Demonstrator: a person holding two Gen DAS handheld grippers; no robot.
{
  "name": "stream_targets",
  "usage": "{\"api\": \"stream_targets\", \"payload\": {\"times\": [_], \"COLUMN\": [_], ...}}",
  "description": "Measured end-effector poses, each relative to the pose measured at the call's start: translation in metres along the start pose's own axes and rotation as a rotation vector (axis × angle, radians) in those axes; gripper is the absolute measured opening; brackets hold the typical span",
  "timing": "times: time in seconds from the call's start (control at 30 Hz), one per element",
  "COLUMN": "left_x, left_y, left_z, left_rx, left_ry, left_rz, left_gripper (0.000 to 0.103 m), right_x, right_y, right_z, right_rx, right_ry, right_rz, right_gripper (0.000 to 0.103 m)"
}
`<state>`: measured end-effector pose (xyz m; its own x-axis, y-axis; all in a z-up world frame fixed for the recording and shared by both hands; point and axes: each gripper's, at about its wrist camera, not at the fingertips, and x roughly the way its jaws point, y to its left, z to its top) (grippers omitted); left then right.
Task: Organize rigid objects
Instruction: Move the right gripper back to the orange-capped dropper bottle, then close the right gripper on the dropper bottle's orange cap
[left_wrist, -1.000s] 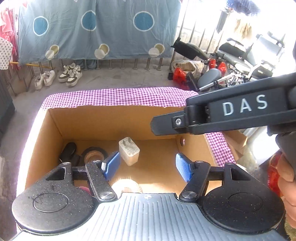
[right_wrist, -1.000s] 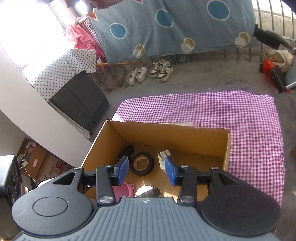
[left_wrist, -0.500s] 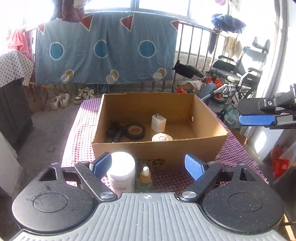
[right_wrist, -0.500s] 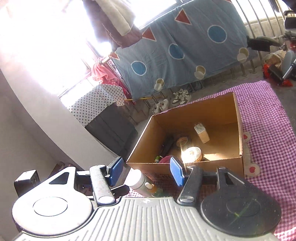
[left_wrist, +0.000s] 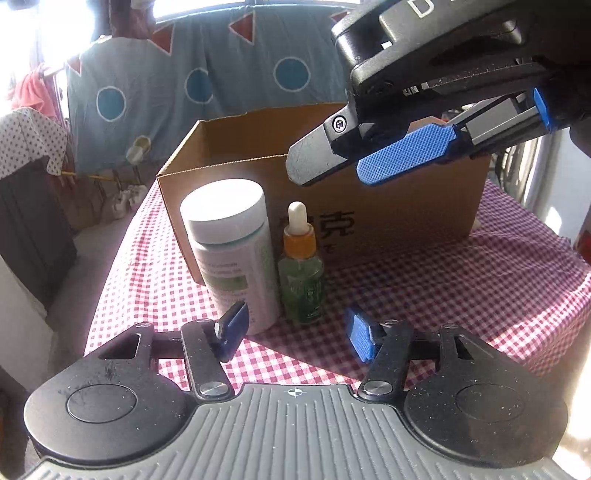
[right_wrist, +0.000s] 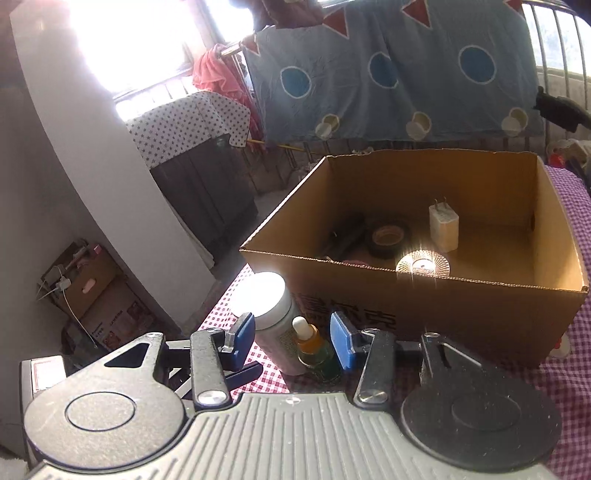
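- On a red-checked tablecloth (left_wrist: 424, 288), a white-capped bottle (left_wrist: 231, 251) and a small green dropper bottle (left_wrist: 302, 273) stand side by side, just in front of a cardboard box (left_wrist: 388, 206).
- The left gripper (left_wrist: 295, 332) is low before both bottles, its jaws apart and just closing, gripping nothing.
- The right gripper (right_wrist: 291, 336) hangs above, its blue pads (left_wrist: 406, 153) crossing the box front; its jaws, also just closing, are released and empty.
- Inside the box lie a white charger (right_wrist: 443, 223), a black tape roll (right_wrist: 388, 238) and a shiny round disc (right_wrist: 423, 264).
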<state>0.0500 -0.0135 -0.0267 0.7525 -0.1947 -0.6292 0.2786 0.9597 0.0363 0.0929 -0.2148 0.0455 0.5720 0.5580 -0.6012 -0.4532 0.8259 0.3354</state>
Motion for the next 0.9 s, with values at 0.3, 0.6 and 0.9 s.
{"api": "stream_targets", "payload": {"times": [0.3, 0.6, 0.9], "left_x": [0.025, 0.029, 0.023], "left_y": [0.001, -0.003, -0.027], "left_z": [-0.021, -0.017, -0.015], "left_rx": [0.006, 0.014, 0.082], "left_ry": [0.03, 0.015, -0.006], "left_rz": [-0.016, -0.041, -0.128], "left_gripper": [0.045, 0.044, 0.043], "right_x": [0.027, 0.032, 0.015], "right_y": [0.0, -0.008, -0.024], "right_z": [0.001, -0.006, -0.009], "right_rx": [-0.029, -0.017, -0.001], "right_ry": [0.044, 0.053, 0.053], "right_rz": [-0.011, 0.007, -0.033], "right_gripper": [0.028, 0.019, 0.018]}}
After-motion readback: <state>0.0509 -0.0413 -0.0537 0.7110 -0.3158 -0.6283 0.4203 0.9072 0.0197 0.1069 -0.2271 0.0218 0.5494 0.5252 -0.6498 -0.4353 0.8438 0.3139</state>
